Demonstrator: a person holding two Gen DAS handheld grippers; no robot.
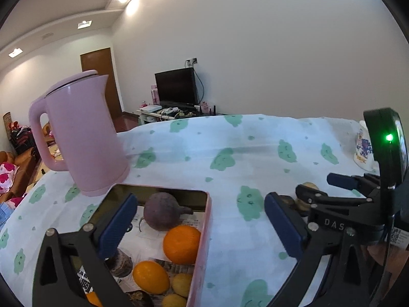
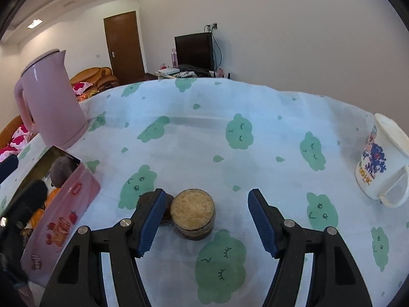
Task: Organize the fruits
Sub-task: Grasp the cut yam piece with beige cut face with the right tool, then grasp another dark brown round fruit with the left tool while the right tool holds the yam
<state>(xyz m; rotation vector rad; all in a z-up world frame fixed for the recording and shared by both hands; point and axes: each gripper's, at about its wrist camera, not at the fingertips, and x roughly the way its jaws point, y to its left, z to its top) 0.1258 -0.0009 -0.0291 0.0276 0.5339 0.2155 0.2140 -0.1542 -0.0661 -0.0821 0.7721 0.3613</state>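
Note:
A pink tin box [image 1: 203, 232] holds a dark purple fruit [image 1: 161, 211], oranges [image 1: 182, 243] and small yellow fruits [image 1: 181, 284]. My left gripper [image 1: 202, 227] is open and empty, its left finger over the box and its right finger over the cloth. In the right wrist view the box [image 2: 61, 220] stands at the left. My right gripper [image 2: 204, 220] is open around a brown round piece with a pale cut top [image 2: 192, 212]. A second dark piece [image 2: 167, 209] lies behind the left finger. The right gripper also shows in the left wrist view [image 1: 340, 192].
A pink kettle [image 1: 81, 135] stands behind the box, and shows in the right wrist view [image 2: 48, 99]. A white printed mug [image 2: 381, 163] stands at the right. The table carries a white cloth with green clouds [image 2: 204, 133]. A TV and sofa stand beyond.

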